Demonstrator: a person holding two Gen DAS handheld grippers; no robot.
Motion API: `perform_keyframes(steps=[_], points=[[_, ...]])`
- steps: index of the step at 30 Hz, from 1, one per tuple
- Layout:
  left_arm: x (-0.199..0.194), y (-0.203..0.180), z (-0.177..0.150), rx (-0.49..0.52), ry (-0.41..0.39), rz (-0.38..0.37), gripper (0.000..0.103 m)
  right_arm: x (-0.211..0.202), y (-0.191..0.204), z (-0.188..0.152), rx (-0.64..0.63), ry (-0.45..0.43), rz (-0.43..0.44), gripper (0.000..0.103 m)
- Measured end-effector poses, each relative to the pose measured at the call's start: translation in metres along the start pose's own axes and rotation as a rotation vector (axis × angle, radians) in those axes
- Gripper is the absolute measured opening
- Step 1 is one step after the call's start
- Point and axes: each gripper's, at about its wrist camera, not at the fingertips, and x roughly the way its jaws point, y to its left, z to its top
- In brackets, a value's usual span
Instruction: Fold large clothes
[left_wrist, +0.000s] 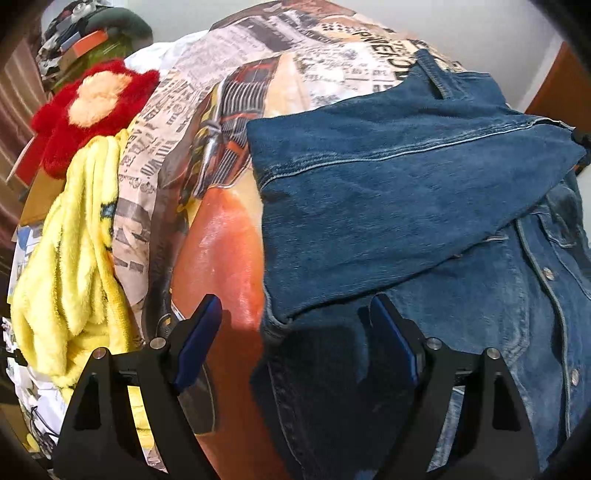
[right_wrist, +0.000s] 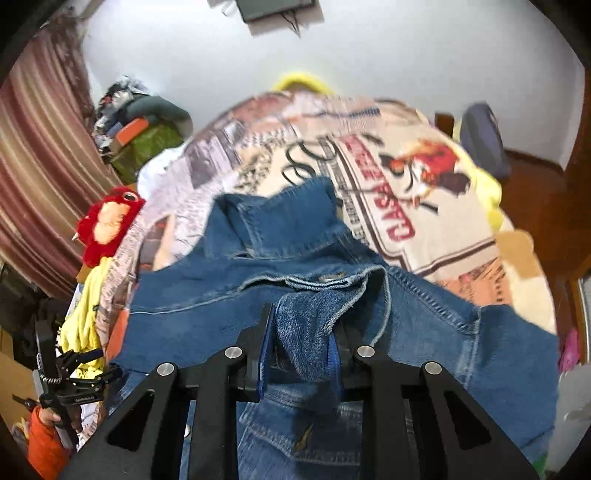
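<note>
Both grippers, left gripper (left_wrist: 290, 325) and right gripper (right_wrist: 301, 332), are matte black with triangular cut-outs, round silver pins and blue finger pads (left_wrist: 197, 339); an orange sleeve (right_wrist: 42, 439) shows lower left.

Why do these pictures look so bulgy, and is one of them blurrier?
Both are fisheye views, with curved, dark corners. The right wrist view is smeared, most on the printed bedspread; the left wrist view is sharper, with shadow under the left gripper on the denim jacket.

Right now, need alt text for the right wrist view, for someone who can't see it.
The right gripper is shut on a bunched fold of a blue denim jacket, which is spread over a bed cover printed with newspaper and poster graphics. A red plush toy and a yellow blanket lie at the bed's left edge.
</note>
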Motion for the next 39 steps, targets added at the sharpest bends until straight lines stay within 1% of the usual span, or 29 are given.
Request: perform_keyframes(steps=[4,7,10,18,24,27,28,29,30,31,32,33,37,39], points=[[-0.007,-0.006,0.0,0.01,-0.01,-0.01,0.082,-0.028,0.003,-0.009,-0.02,-0.026,0.01,0.022],[-0.012,-0.009,0.0,0.012,-0.019,-0.015,0.082,-0.044,0.002,-0.019,-0.046,-0.04,-0.022,0.022],[-0.018,-0.014,0.0,0.018,-0.034,-0.018,0.082,-0.047,-0.007,-0.032,-0.046,-0.025,-0.039,0.022],[-0.029,-0.03,0.005,0.052,-0.063,-0.029,0.082,-0.021,-0.039,-0.074,-0.005,0.069,-0.106,0.022],[-0.03,-0.043,0.008,0.094,-0.072,-0.039,0.082,0.003,-0.048,-0.102,-0.043,0.123,-0.171,0.022],[-0.028,-0.052,0.012,0.107,-0.071,-0.054,0.082,0.011,-0.047,-0.109,-0.071,0.144,-0.195,0.024],[-0.028,-0.054,0.014,0.111,-0.071,-0.057,0.082,0.014,-0.046,-0.11,-0.081,0.156,-0.209,0.031],[-0.027,-0.057,0.015,0.116,-0.072,-0.062,0.082,0.016,-0.046,-0.11,-0.089,0.162,-0.227,0.045],[-0.027,-0.06,0.016,0.122,-0.074,-0.065,0.082,0.017,-0.045,-0.111,-0.098,0.163,-0.26,0.054],[-0.028,-0.064,0.018,0.131,-0.076,-0.066,0.082,0.016,-0.045,-0.111,-0.111,0.153,-0.323,0.073],[-0.028,-0.067,0.019,0.138,-0.079,-0.067,0.082,0.014,-0.047,-0.111,-0.119,0.142,-0.354,0.08],[-0.028,-0.071,0.021,0.145,-0.081,-0.069,0.082,0.012,-0.049,-0.112,-0.126,0.13,-0.356,0.08],[-0.032,-0.086,0.03,0.177,-0.097,-0.076,0.082,-0.004,-0.057,-0.108,-0.073,0.125,-0.295,0.08],[-0.035,-0.093,0.037,0.189,-0.114,-0.078,0.082,-0.019,-0.06,-0.103,-0.041,0.093,-0.273,0.08]])
